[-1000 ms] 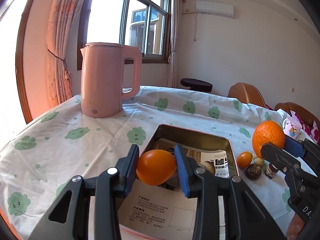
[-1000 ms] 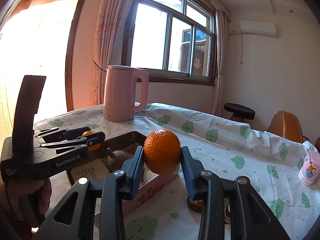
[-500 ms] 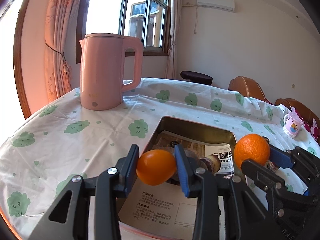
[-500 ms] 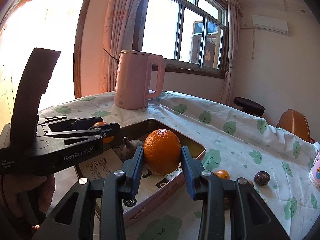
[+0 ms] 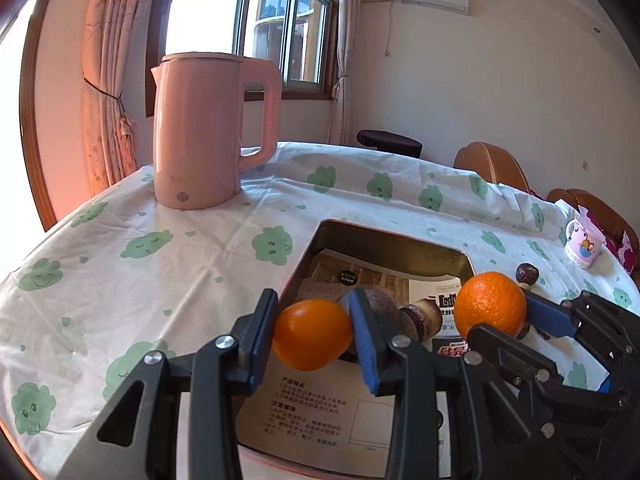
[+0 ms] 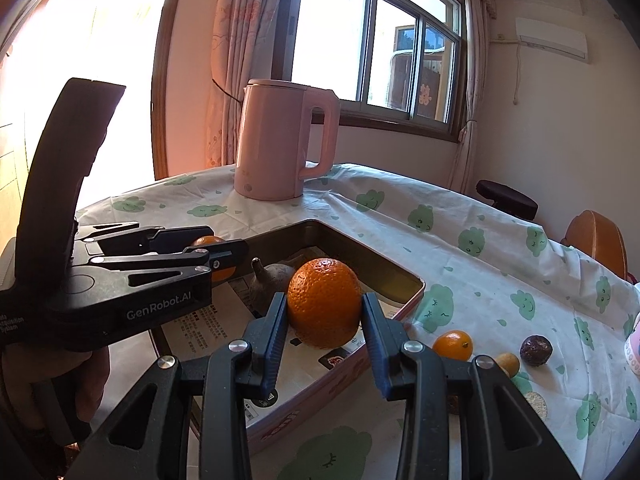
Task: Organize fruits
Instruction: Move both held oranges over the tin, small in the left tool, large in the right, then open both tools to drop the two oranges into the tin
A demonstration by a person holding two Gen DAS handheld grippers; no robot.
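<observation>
Metal tin [image 6: 412, 285] rim under both oranges

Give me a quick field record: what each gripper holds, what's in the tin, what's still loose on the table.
left gripper: shut on small smooth orange, over the tin's near-left part
right gripper: shut on big orange, over the tin's right edge
tin: open, lined with printed paper; holds a brown stemmed fruit
loose on cloth, right of tin: small orange, dark round fruit, small tan fruit
kettle: upright, behind tin
cup: far right edge
</observation>
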